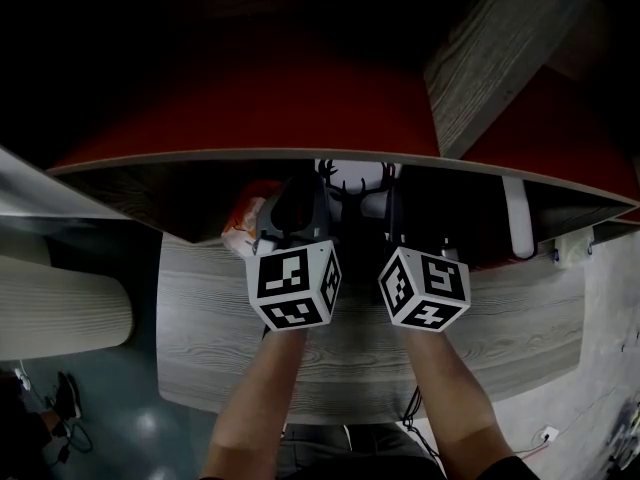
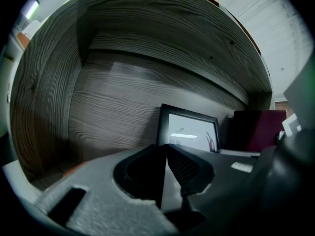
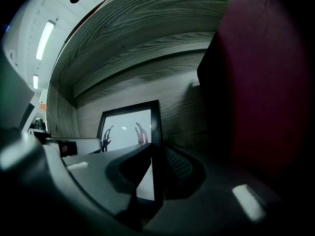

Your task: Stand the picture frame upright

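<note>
A black picture frame (image 2: 189, 129) with a white picture of dark antlers stands upright against the back wall of a wooden shelf compartment. In the left gripper view its left edge runs between the pads of my left gripper (image 2: 165, 156), which is shut on it. My right gripper (image 3: 154, 157) is shut on the right edge of the frame (image 3: 129, 127). In the head view both marker cubes sit side by side at the shelf's mouth. The frame (image 1: 355, 180) shows between the left gripper (image 1: 300, 218) and the right gripper (image 1: 402, 226), whose fingertips are hidden in shadow.
A dark maroon book or box (image 2: 258, 129) stands just right of the frame and fills the right side of the right gripper view (image 3: 266, 82). An orange and white object (image 1: 243, 226) lies at the left in the compartment, and a white object (image 1: 518, 218) at the right. The shelf board (image 1: 200, 163) overhangs the desk (image 1: 200, 328).
</note>
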Available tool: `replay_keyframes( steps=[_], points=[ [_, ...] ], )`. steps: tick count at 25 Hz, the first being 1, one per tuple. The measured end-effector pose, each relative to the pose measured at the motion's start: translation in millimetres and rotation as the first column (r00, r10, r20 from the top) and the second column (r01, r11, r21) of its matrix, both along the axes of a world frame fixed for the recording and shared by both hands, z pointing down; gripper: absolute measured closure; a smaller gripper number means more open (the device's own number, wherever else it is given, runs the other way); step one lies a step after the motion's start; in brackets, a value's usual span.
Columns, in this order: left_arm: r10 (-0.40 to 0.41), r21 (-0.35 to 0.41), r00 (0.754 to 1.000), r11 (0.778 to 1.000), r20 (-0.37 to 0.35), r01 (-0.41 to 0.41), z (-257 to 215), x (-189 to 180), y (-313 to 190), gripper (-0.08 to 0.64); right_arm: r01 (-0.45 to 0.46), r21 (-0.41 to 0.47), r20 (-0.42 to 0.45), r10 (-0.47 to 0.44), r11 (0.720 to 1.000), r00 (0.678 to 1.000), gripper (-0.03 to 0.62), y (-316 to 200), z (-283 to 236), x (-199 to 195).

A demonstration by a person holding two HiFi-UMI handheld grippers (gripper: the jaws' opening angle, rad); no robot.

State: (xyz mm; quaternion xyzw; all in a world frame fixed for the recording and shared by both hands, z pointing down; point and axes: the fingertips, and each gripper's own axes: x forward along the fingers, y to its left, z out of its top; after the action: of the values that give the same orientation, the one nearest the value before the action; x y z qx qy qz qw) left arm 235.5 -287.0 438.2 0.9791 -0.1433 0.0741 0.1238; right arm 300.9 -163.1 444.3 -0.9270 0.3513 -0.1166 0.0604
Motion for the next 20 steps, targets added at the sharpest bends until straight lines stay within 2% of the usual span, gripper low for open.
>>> replay_keyframes(
  steps=[9, 15, 20],
  points=[
    [0.021, 0.077, 0.999, 0.997, 0.032, -0.023, -0.1, 0.2, 1.4, 0.488, 0.008, -0.023, -0.011, -0.008, 1.0, 1.0, 0.529, -1.0, 0.2, -0.5],
    [0.024, 0.1, 0.998, 0.995, 0.052, -0.029, 0.3, -0.4, 1.1, 0.483, 0.016, -0.033, -0.003, -0.016, 0.999, 1.0, 0.531, -1.6, 1.6, -1.3],
    [0.031, 0.088, 0.998, 0.996, 0.055, -0.035, 1.5, -0.3, 2.3, 0.488, 0.028, -0.035, 0.008, -0.028, 0.999, 1.0, 0.508, -3.1, 3.6, -3.5]
  ],
)
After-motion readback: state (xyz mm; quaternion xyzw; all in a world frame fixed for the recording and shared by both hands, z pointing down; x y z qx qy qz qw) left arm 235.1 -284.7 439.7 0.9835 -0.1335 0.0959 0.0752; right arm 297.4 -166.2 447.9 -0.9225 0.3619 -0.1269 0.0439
